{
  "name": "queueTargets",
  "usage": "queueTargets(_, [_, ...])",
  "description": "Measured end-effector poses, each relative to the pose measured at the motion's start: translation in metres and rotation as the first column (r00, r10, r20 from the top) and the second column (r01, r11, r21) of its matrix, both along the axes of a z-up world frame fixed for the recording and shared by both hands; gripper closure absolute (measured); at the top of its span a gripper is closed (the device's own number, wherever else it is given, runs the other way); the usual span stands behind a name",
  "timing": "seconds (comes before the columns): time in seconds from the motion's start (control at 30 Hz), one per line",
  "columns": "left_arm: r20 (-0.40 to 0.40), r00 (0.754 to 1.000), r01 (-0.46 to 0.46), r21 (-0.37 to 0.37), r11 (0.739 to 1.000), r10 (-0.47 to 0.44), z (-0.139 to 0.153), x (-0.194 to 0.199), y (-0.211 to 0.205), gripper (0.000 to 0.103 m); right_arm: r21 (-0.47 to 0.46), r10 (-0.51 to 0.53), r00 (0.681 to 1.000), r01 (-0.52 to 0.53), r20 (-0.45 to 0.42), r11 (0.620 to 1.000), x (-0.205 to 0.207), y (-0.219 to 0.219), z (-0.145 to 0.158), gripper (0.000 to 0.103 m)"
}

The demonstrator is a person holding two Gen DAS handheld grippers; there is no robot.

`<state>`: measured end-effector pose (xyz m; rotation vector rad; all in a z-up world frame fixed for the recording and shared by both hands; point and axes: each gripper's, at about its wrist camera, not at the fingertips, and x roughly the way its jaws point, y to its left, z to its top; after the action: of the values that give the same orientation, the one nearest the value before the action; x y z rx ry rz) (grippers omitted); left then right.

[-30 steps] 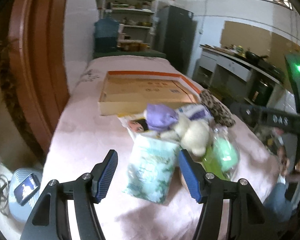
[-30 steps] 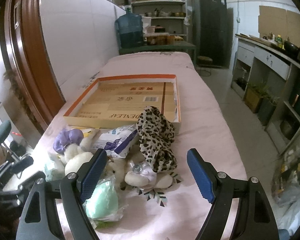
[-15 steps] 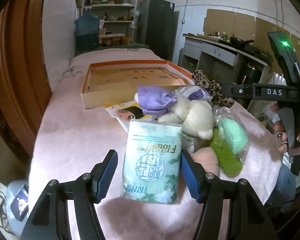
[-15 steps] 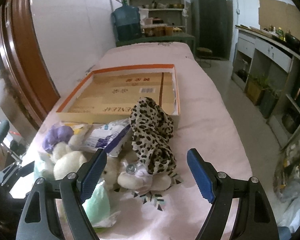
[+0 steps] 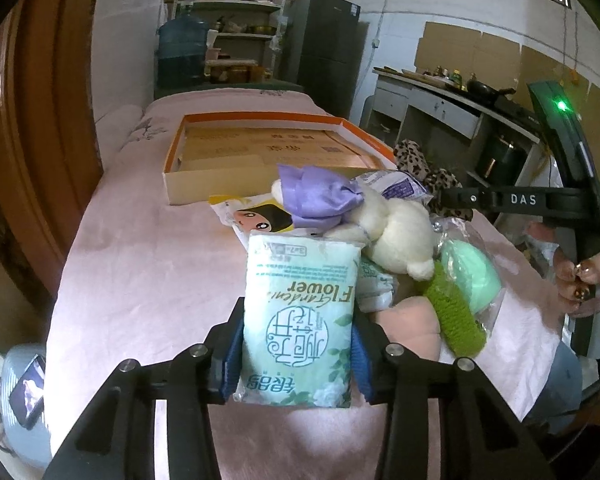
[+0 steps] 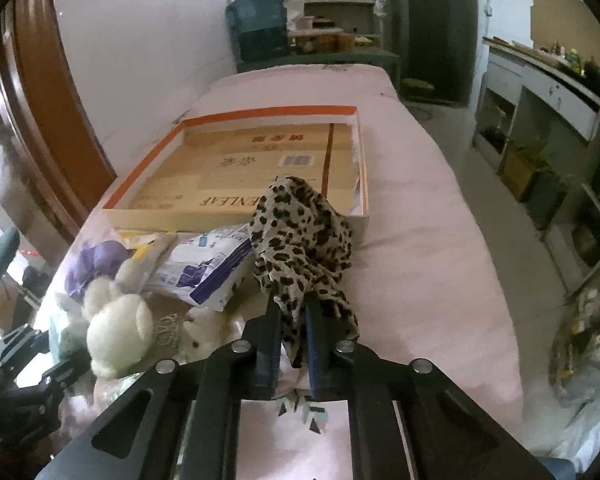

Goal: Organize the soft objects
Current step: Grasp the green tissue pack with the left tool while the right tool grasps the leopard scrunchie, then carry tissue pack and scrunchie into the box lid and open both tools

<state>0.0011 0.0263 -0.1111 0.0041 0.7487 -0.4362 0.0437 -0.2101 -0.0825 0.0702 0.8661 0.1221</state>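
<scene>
Fingers of the left gripper (image 5: 298,354) are closing, tissue pack (image 5: 300,320) between them; right gripper (image 6: 293,334) fingers are clamped on leopard scarf (image 6: 300,240), box (image 6: 236,216) just beyond.

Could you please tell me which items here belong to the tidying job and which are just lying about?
Job: tissue pack, leopard-print scarf, white plush bear, green sponge, orange-rimmed box.
Lying about: water jug, fridge, phone.
</scene>
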Motion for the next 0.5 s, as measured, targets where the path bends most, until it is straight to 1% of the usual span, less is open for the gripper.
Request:
queueTargets(0.1, [-0.004, 1.000, -0.014, -0.026, 1.000, 0.014, 0.004, -0.003, 0.004, 0.060, 0.017, 0.006, 1.000, -0.006, 0.019, 1.000, -0.004, -0.002, 0.004, 0.095])
queueTargets(0.27, [0.017, 0.999, -0.029, -0.047, 0.998, 0.030, 0.014, -0.007, 0.009, 0.061, 0.017, 0.018, 0.999, -0.019, 0.050, 1.000, -0.008, -0.001, 0.015, 0.096])
queueTargets(0.5, [0.048, 0.997, -0.053, -0.058, 0.997, 0.056, 0.034, -0.003, 0.012, 0.061, -0.014, 0.045, 0.992, -0.044, 0.115, 0.999, -0.013, -0.001, 0.040, 0.096])
